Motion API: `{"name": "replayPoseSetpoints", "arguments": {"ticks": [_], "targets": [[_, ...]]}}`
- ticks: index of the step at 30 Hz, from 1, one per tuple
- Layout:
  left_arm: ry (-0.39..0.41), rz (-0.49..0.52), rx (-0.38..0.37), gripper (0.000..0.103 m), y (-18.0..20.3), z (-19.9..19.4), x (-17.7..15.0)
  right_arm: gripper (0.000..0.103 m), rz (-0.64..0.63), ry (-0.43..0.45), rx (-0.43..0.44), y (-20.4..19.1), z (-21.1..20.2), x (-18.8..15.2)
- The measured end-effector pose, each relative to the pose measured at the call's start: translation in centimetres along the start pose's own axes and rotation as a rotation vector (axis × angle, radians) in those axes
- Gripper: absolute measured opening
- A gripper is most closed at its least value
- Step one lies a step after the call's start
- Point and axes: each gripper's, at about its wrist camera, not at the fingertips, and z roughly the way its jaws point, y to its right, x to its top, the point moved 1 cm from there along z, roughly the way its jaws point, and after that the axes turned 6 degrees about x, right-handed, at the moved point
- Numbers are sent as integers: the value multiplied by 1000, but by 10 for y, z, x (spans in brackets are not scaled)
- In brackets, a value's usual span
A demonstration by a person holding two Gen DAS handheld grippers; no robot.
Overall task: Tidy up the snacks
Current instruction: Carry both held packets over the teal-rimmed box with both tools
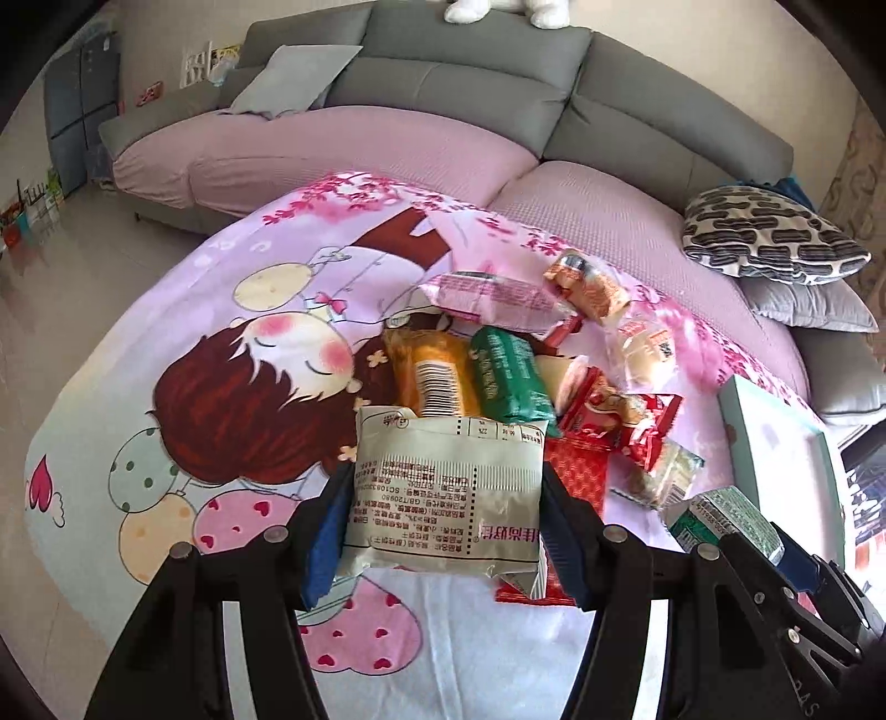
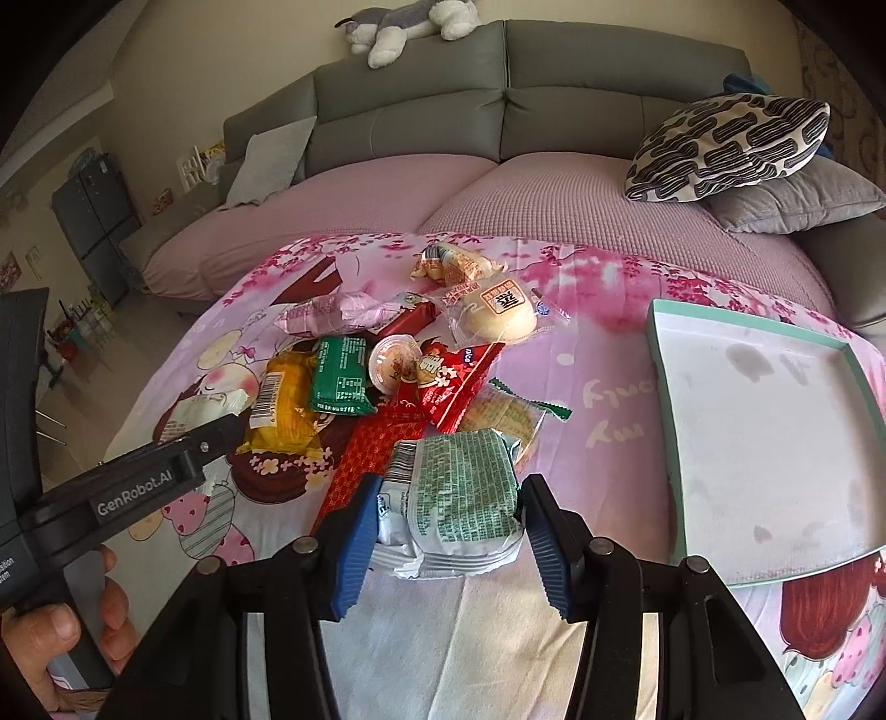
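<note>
Left wrist view: the left claw (image 1: 446,523) squeezes a cream snack pack (image 1: 446,493) at the bottom middle, above the pink cartoon cloth (image 1: 166,310).

Right wrist view: the right claw (image 2: 448,531) squeezes a green-and-white snack pack (image 2: 454,498), bottom middle. The snack pile (image 2: 398,360) sits center; 1 tray (image 2: 662,387) lies at right.

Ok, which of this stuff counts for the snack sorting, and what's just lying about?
Job:
- cream packet in left gripper
- green-printed packet in right gripper
- snack pile
- teal-rimmed tray

Lying about:
- patterned cushion
- plush toy
- grey pillow
</note>
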Motion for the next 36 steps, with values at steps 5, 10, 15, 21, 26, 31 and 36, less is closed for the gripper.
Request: {"name": "replayPoseSetpoints", "arguments": {"ticks": [5, 10, 15, 21, 26, 31, 36], "targets": [[-16, 60, -48, 65, 32, 3, 4, 54, 57, 37, -60, 29, -12, 4], [-33, 170, -151, 65, 84, 2, 4, 54, 171, 90, -154, 81, -31, 6], [-28, 300, -242, 65, 147, -1, 6, 54, 278, 138, -273, 133, -51, 3], [-59, 432, -343, 65, 221, 7, 1, 54, 374, 181, -373, 183, -67, -6], [-115, 513, -401, 65, 274, 27, -11, 54, 419, 180, -461, 211, -67, -18], [-139, 539, -430, 65, 314, 47, -20, 54, 474, 168, -467, 233, -64, -27], [-144, 541, -438, 65, 337, 66, -27, 54, 504, 166, -481, 244, -63, -33]]}}
